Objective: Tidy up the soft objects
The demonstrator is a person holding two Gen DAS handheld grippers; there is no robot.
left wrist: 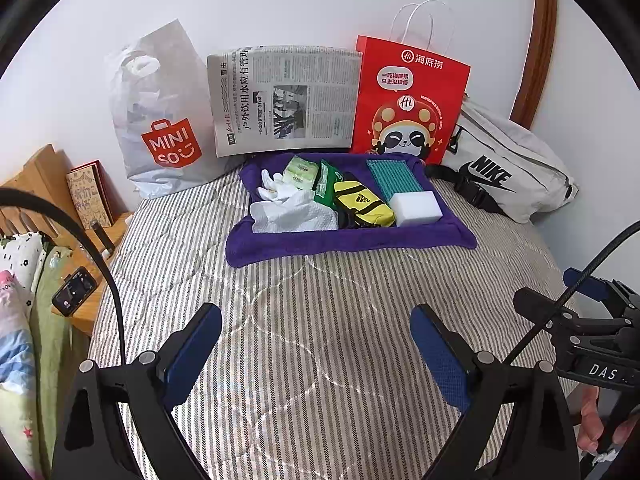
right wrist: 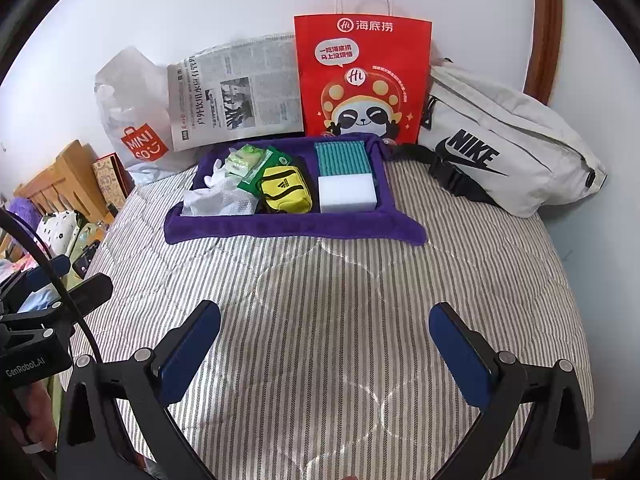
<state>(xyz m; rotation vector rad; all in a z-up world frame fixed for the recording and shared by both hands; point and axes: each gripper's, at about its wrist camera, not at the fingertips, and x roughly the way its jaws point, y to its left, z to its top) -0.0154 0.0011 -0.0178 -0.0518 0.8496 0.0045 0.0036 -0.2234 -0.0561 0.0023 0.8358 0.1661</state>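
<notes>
A purple towel (left wrist: 344,242) (right wrist: 288,229) lies on the striped bed and holds soft items: white gloves and a white cloth (left wrist: 294,212) (right wrist: 218,200), green tissue packs (left wrist: 302,170) (right wrist: 244,160), a yellow Adidas pouch (left wrist: 362,204) (right wrist: 286,192), a teal cloth (left wrist: 394,176) (right wrist: 342,158) and a white sponge block (left wrist: 416,208) (right wrist: 347,194). My left gripper (left wrist: 316,344) is open and empty above the quilt, well short of the towel. My right gripper (right wrist: 324,344) is open and empty too; it also shows in the left wrist view (left wrist: 576,312).
Against the wall stand a Miniso plastic bag (left wrist: 160,120) (right wrist: 132,120), a newspaper (left wrist: 288,100) (right wrist: 236,92), a red paper bag (left wrist: 408,100) (right wrist: 360,80) and a white Nike bag (left wrist: 508,164) (right wrist: 508,148). A wooden headboard and shelf (left wrist: 44,176) with a phone (left wrist: 74,290) are on the left.
</notes>
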